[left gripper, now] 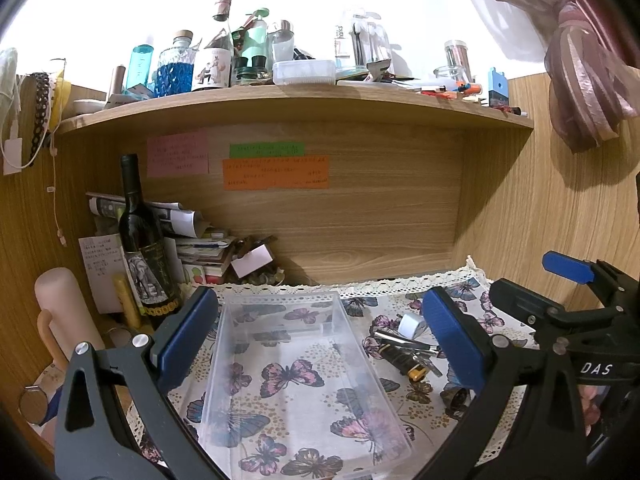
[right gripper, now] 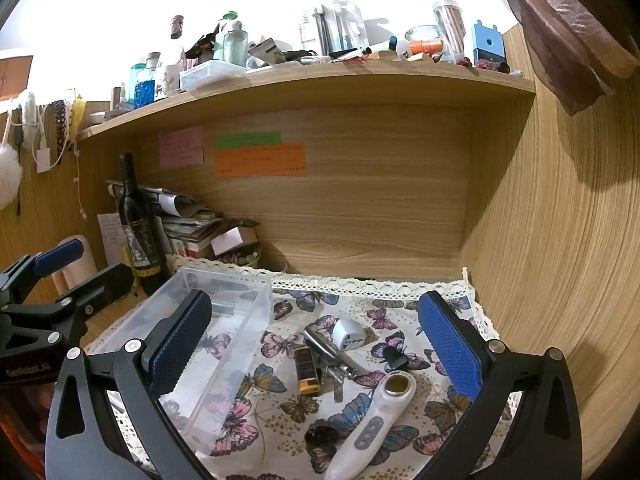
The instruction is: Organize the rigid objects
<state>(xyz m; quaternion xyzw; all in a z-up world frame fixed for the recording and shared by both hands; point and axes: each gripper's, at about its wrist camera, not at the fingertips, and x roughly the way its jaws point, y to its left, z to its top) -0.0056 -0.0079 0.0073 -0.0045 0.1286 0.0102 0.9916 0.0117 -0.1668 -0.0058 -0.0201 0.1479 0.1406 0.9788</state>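
A clear plastic box (left gripper: 296, 376) lies empty on the butterfly cloth (left gripper: 404, 412); it also shows in the right wrist view (right gripper: 208, 344). My left gripper (left gripper: 320, 340) is open, its fingers on either side of the box's far half. To the right of the box lie a white plug adapter (right gripper: 349, 334), a bunch of keys (right gripper: 332, 360), a small black-and-yellow device (right gripper: 307, 370), a white handheld wand (right gripper: 370, 428) and a small dark round item (right gripper: 320, 436). My right gripper (right gripper: 316, 344) is open and empty above these items.
A dark wine bottle (left gripper: 142, 240) stands at the left beside a stack of papers and books (left gripper: 192, 240). A pink cylinder (left gripper: 62, 312) stands at far left. The shelf above (left gripper: 296, 100) is crowded with bottles and jars. Wooden walls close the back and right.
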